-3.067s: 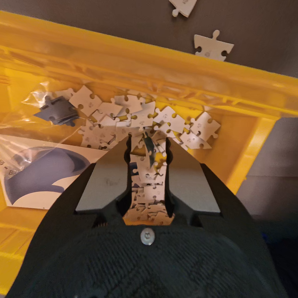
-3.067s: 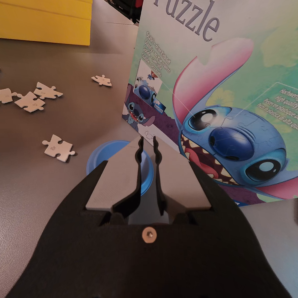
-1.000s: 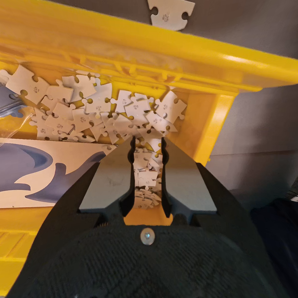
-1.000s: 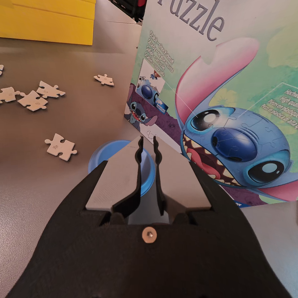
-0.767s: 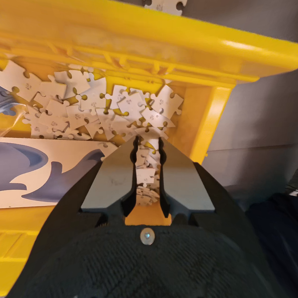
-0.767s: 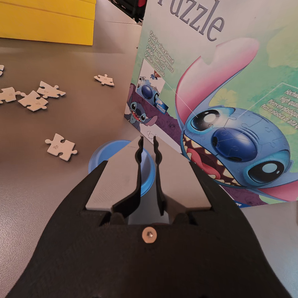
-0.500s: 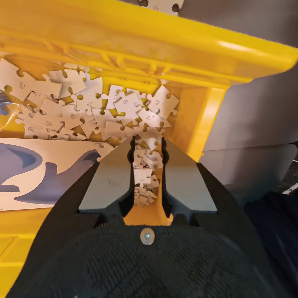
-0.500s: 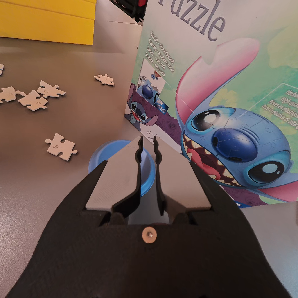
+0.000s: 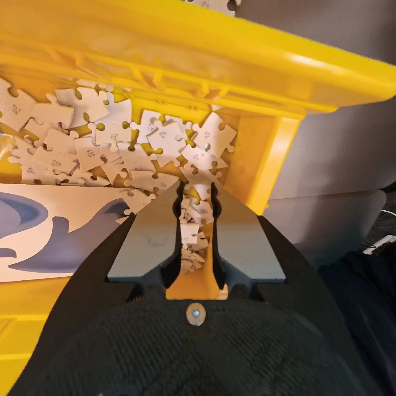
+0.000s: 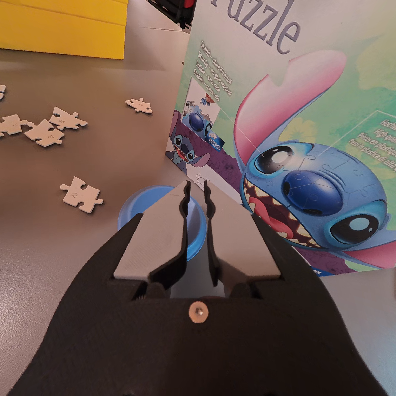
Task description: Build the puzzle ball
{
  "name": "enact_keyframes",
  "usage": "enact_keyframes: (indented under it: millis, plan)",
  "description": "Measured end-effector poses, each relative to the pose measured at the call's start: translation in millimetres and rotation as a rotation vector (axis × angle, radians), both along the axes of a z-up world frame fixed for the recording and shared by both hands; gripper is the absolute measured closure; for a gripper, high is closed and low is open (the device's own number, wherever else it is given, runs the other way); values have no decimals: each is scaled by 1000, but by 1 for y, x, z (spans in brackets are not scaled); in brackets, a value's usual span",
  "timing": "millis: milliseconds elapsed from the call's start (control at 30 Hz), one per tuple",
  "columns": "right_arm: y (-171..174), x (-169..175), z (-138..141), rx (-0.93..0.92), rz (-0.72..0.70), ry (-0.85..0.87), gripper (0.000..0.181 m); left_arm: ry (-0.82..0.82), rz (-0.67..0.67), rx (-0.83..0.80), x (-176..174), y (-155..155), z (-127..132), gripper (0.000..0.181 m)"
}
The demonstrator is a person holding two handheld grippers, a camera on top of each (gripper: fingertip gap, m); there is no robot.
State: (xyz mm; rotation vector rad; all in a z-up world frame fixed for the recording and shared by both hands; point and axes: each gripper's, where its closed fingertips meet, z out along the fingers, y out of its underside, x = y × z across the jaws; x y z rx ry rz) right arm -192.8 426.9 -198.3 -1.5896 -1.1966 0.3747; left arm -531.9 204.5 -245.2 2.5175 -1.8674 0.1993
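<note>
- The left gripper (image 9: 196, 185) reaches into the right end of a yellow bin (image 9: 235, 70); its jaws stand a narrow gap apart with nothing clamped between them.
- A heap of pale puzzle pieces (image 9: 132, 147) lies face down in the bin's far right corner, overlapping one another and reaching up against the wall under the rim.
- More pieces show through the gap between the left gripper's fingers; whether the tips touch any of them is hard to tell from this angle.
- A white card with blue-grey curved shapes (image 9: 53, 231) lies flat in the bin, left of the gripper and just beside the heap.
- The right gripper (image 10: 196, 184) hangs low over the grey surface (image 10: 42, 246), jaws slightly apart and empty.
- Under its fingers sits a round blue dish (image 10: 128, 214), close to the foot of the upright puzzle box (image 10: 310, 132).
- Loose puzzle pieces lie scattered on the surface to the left, the nearest single piece (image 10: 81, 194) well apart from the dish.
- A yellow bin wall (image 10: 62, 30) stands at the far left.
</note>
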Motion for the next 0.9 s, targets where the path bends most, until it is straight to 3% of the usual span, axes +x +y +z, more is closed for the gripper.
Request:
enact_keyframes:
  millis: [500,667,900]
  plan:
    - [0,0,0,1,-3,1,172,-36,122,19,9,1,0,156]
    - [0,0,0,2,-3,0,172,56,43,83,7,4,-2,163]
    - [0,0,0,0,-2,0,172,59,-3,75,1,3,-1,163]
